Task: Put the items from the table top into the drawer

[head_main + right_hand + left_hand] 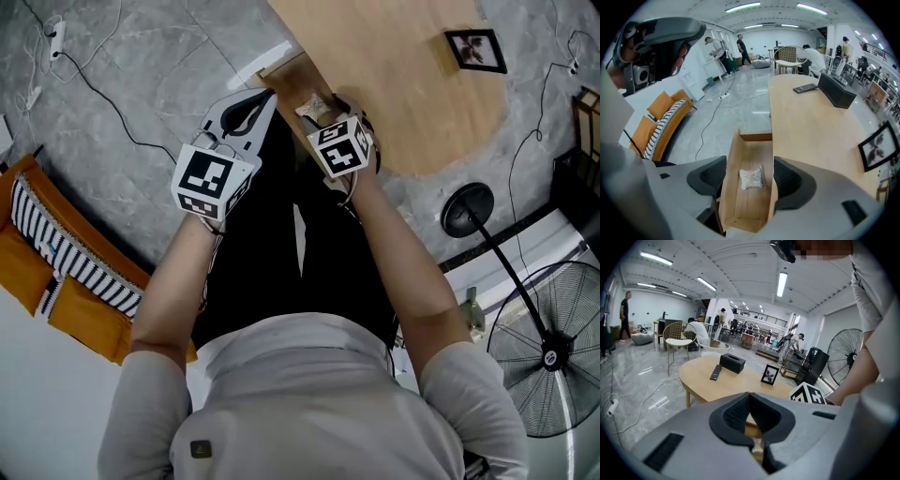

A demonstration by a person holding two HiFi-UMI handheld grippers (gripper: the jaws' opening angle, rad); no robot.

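The drawer (746, 208) sticks out from the edge of the worktop (811, 131), right in front of you. A small packet (751, 178) lies on the drawer's bottom, about in the middle. On the worktop, to the right of the drawer, stands a picture frame (877, 147). At the worktop's far end lie a remote (805, 87) and a box (836, 91). They are just beside each other, with the remote on the left. A chair (790, 56) stands behind that far end. On the floor, a couch (56, 267) is on your left and a fan (548, 352) stands on your right.
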